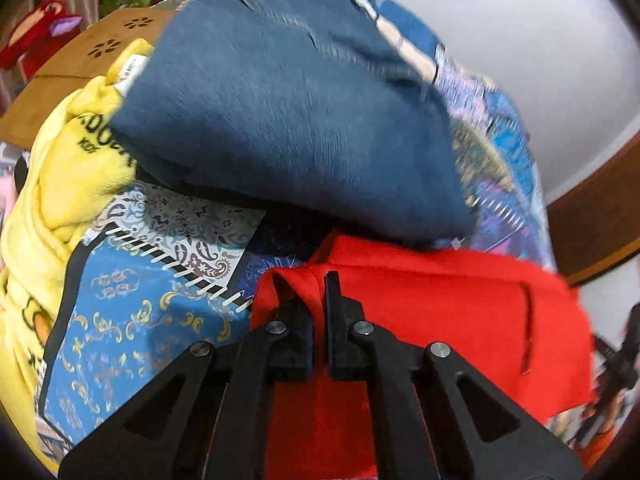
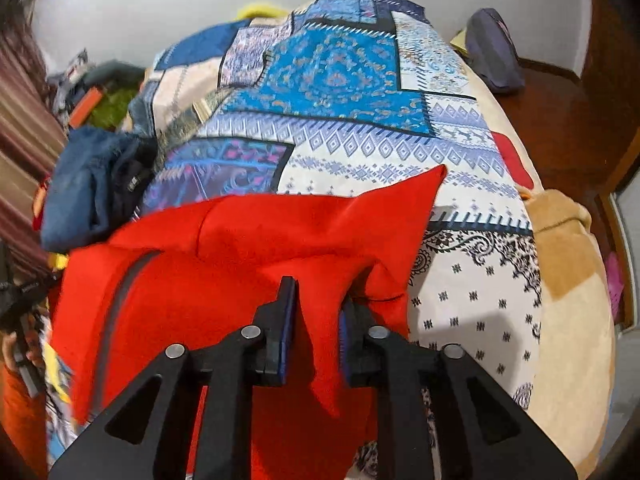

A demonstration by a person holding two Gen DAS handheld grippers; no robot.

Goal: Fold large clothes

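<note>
- The bright red fabric garment (image 1: pixel 440 304) lies spread across the near part of the bed, on the blue-and-white patchwork-print bedsheet (image 2: pixel 360 132); a dark seam or zip line runs down its left part in the right wrist view
- The left gripper (image 1: pixel 320 300) has its jaws pressed nearly together on a raised fold of the red garment's edge; the cloth rises in a small peak just left of the jaws and hangs down between the black linkage arms
- The right gripper (image 2: pixel 318 312) has its jaws a little apart with a hanging tongue of the red garment between them; the cloth touches the left blue pad, but whether the right pad presses on it I cannot tell; no earlier view is here to compare
- A folded blue denim-like garment (image 1: pixel 288 120) lies just beyond the red one, overlapping its far edge in the left wrist view; in the right wrist view it sits at the left side of the bed
- A yellow fleece blanket with dark lettering (image 1: pixel 52 184) is bunched to the left of the blue garment
- A tan plush blanket (image 2: pixel 568 280) covers the right side of the bed; a grey-blue pouch (image 2: pixel 496 52) rests beyond it on a brown wooden surface
</note>
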